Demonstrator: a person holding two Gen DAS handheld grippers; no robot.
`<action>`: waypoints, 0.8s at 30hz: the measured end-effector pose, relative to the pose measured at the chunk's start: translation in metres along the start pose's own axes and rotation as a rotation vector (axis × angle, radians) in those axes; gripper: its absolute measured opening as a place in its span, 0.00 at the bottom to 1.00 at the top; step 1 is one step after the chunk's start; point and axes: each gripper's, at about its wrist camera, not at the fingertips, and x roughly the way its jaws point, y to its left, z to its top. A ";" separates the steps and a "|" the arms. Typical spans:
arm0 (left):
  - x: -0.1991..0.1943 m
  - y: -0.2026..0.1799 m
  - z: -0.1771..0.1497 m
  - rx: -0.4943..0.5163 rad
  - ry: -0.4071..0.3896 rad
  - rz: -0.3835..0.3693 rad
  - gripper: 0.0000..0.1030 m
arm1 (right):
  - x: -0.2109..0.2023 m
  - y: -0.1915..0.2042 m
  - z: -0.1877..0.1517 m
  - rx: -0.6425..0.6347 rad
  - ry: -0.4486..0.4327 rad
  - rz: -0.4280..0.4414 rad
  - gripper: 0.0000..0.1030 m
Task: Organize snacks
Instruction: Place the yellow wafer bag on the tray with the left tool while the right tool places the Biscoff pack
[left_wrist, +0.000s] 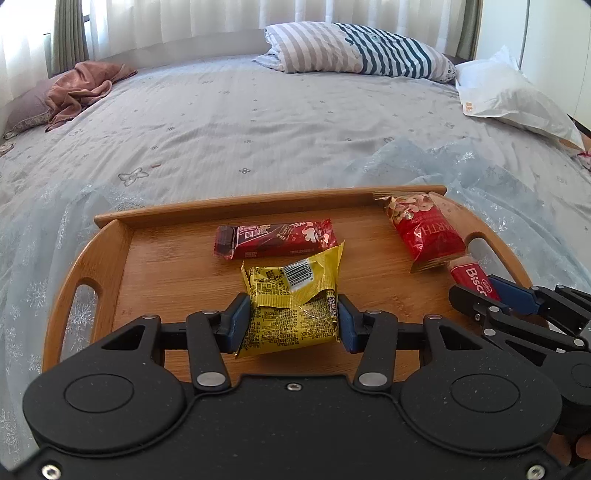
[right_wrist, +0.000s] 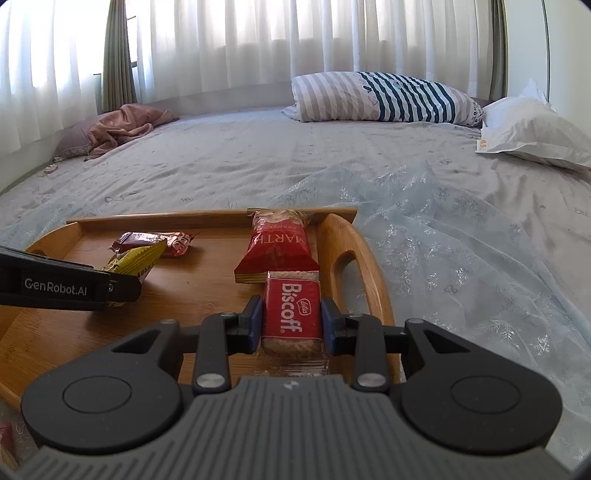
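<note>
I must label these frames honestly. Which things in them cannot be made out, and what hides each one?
- Yellow packet: its front, since it faces away in the left wrist view; the left tongs cover much of it in the right wrist view.
- Biscoff pack: lower end hidden behind the right tongs, left wrist view.
- Wooden tray: near edge hidden under the tongs' body, both views.
- Dark red bar: print too small, right wrist view.

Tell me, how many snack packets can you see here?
4. A yellow packet in the left gripper, a Biscoff biscuit in the right gripper, and a dark red bar and red nut bag lying on the wooden tray. Others may be hidden.
</note>
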 end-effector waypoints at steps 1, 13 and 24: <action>0.001 -0.001 0.000 0.006 0.000 -0.002 0.45 | 0.001 0.000 0.000 -0.001 0.002 -0.002 0.37; 0.007 -0.012 -0.002 0.057 -0.017 0.005 0.47 | 0.005 0.004 -0.003 -0.011 0.004 0.004 0.37; 0.011 -0.012 -0.005 0.048 -0.009 0.012 0.65 | 0.005 0.003 -0.004 -0.008 0.002 0.008 0.47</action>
